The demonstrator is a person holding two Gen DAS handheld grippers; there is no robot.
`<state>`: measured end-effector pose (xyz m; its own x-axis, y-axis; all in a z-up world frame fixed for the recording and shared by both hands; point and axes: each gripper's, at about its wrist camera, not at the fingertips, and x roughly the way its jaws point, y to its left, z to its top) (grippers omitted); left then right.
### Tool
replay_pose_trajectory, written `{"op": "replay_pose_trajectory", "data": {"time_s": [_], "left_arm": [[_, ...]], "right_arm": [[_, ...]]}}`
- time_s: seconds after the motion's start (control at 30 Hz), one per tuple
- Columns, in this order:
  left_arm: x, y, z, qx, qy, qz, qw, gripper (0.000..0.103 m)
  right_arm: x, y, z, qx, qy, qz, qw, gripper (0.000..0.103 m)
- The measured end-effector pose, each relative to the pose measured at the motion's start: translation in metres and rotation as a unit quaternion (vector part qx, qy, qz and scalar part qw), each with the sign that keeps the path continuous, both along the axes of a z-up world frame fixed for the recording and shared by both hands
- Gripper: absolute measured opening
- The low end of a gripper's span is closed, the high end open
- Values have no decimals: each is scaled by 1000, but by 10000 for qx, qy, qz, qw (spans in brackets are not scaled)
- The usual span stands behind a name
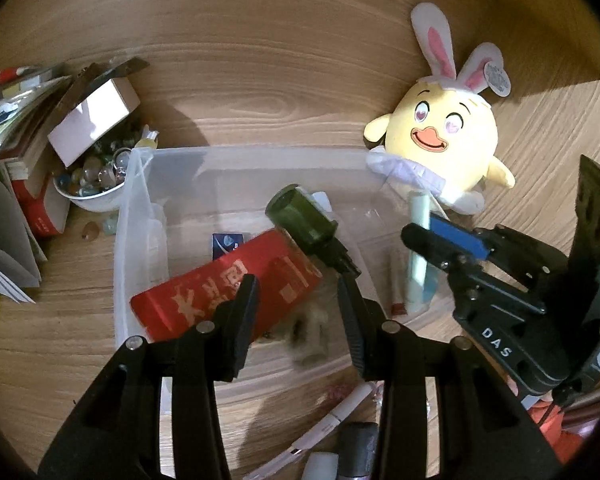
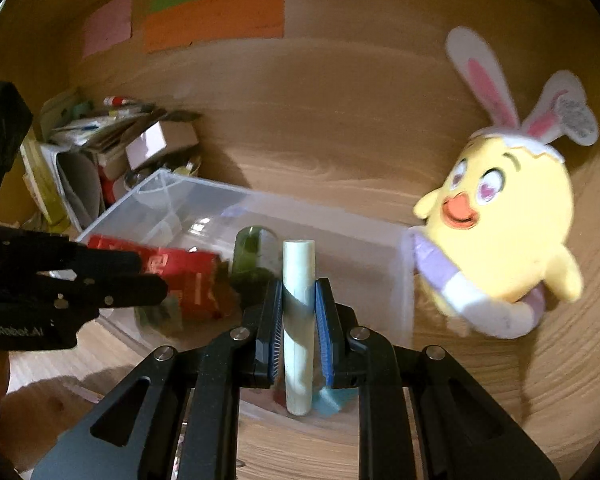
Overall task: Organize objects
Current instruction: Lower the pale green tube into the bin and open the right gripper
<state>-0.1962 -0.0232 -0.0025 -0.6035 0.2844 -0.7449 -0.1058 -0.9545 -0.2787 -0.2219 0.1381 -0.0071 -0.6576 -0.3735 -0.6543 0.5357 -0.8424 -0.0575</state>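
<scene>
From the left wrist, the left claw (image 1: pixel 298 312) hangs over a clear plastic bin (image 1: pixel 136 208) on the wooden table (image 1: pixel 284 92), its two black fingers partly spread with nothing pinched between them. In the bin lie a red packet (image 1: pixel 204 292) and a dark green bottle (image 1: pixel 302 218), the bottle tilted with its base toward the far wall. At the right, the right claw (image 1: pixel 428 240) reaches in over the bin's right end, pinching a pale stick (image 1: pixel 418 264). A yellow chick plush with rabbit ears (image 1: pixel 440 136) rests against the bin's far right corner. To the left of the bin stand a white bowl of glass pebbles (image 1: pixel 94 184) and a heap of books (image 1: pixel 24 152). From the right wrist, the right claw (image 2: pixel 299 332) is pressed together on the pale stick (image 2: pixel 298 320), which stands upright between blue pads (image 2: pixel 324 332) above the bin (image 2: pixel 204 208). The left claw (image 2: pixel 148 276) enters from the left, over the red packet (image 2: pixel 180 272); the plush (image 2: pixel 508 232) sits just right of the bin.
</scene>
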Motion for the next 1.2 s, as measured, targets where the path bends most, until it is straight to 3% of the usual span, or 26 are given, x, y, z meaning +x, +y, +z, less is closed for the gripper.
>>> {"op": "replay_pose_trajectory", "data": {"time_s": [0.2,0.3,0.37,0.47,0.73,0.87,1.2], "left_arm": [[0,1,1,-22,5,-15,10000,41],[4,0,6,-23,82,21,10000,48],[10,-1,11,-54,174,73,9998,58],[19,-1,21,-144,330,86,9993,60],[52,4,46,-550,805,216,9950,74],[64,6,50,-570,835,223,9946,87],[96,4,48,-664,871,440,9930,94]], "right_arm": [[-3,0,-4,-40,-161,50,9998,15],[-3,1,-1,-93,-213,72,9997,17],[-1,3,2,-124,-186,63,9997,29],[5,5,8,-189,-78,37,9998,47],[30,18,32,-409,234,5,9989,73],[45,23,37,-425,328,11,9986,78],[78,37,41,-510,373,116,9979,83]]}}
